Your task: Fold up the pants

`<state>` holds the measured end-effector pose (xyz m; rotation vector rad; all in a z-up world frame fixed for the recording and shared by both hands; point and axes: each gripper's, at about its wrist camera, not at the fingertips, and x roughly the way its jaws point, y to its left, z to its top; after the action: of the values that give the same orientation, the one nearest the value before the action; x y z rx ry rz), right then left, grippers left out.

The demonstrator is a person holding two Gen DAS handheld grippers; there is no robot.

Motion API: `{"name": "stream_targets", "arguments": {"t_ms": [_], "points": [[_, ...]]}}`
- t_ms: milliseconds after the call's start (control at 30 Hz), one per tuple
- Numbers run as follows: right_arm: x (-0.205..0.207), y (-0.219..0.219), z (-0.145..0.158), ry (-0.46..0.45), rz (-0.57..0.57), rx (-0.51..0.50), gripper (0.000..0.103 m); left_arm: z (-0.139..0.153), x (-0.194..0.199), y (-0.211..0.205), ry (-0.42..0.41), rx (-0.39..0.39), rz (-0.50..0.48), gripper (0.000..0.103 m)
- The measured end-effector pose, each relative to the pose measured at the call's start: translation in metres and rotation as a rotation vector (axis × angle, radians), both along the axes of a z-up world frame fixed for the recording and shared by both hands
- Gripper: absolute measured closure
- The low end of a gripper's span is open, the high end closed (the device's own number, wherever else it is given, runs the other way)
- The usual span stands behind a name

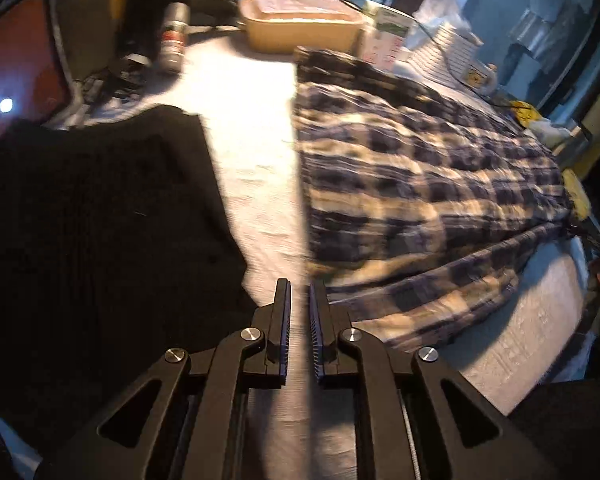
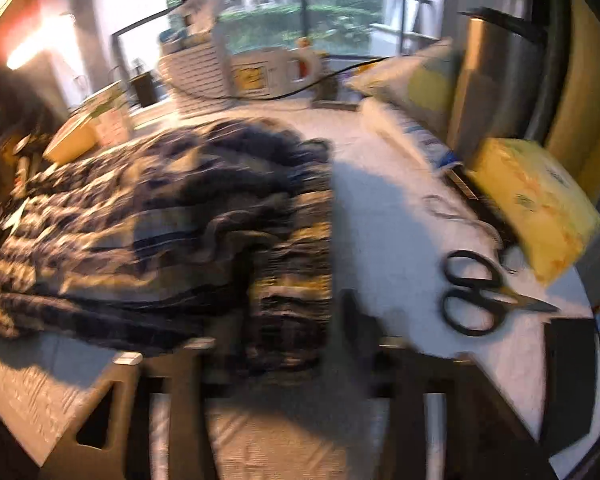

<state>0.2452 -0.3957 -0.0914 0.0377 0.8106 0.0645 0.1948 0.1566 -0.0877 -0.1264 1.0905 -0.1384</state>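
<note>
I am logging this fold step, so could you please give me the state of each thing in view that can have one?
Plaid pants: lying on the table, partly folded and rumpled, held by neither gripper.
Black garment: lying flat beside the pants, apart from them.
Scissors: closed, lying flat on the table.
Spray can: lying on its side.
Left gripper: nearly shut, nothing between its fingers.
Right gripper: open, blurred, holding nothing.

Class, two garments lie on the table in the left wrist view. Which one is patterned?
The plaid pants, checked dark blue and cream, lying right of the left gripper. The black garment on the left is plain.
</note>
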Motion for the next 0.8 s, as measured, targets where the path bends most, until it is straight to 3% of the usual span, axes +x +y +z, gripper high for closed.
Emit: {"name": "stream_targets", "arguments": {"t_ms": [33, 200, 333, 467, 500, 567, 633, 800], "points": [[-0.002, -0.005, 0.004, -0.02, -0.021, -0.007, 0.026, 0.004, 0.003, 0.004, -0.007, 0.026, 0.014, 0.093], [-0.017, -0.024, 0.033, -0.134, -0.077, 0.017, 0.026, 0.034, 0.027, -0.014, -0.11, 0.063, -0.058, 0.092], [-0.018, -0.011, 0.055, -0.226, -0.035, 0.058, 0.026, 0.044, 0.06, -0.046, -0.19, 0.084, -0.154, 0.068], [-0.001, 0.023, 0.063, -0.251, 0.052, 0.098, 0.027, 0.041, 0.104, -0.056, -0.213, 0.086, -0.193, 0.068], [0.006, 0.031, 0.064, -0.248, 0.071, 0.105, 0.029, 0.039, 0.113, -0.057, -0.212, 0.085, -0.196, 0.068], [0.019, 0.054, 0.064, -0.232, 0.141, 0.111, 0.055, 0.033, 0.134, -0.059, -0.187, 0.063, -0.206, 0.068], [0.031, 0.078, 0.065, -0.211, 0.21, 0.102, 0.063, 0.032, 0.145, -0.065, -0.171, 0.035, -0.239, 0.068], [0.062, 0.146, 0.075, -0.184, 0.38, 0.047, 0.067, 0.032, 0.159, -0.099, -0.175, 0.016, -0.373, 0.068]]}}
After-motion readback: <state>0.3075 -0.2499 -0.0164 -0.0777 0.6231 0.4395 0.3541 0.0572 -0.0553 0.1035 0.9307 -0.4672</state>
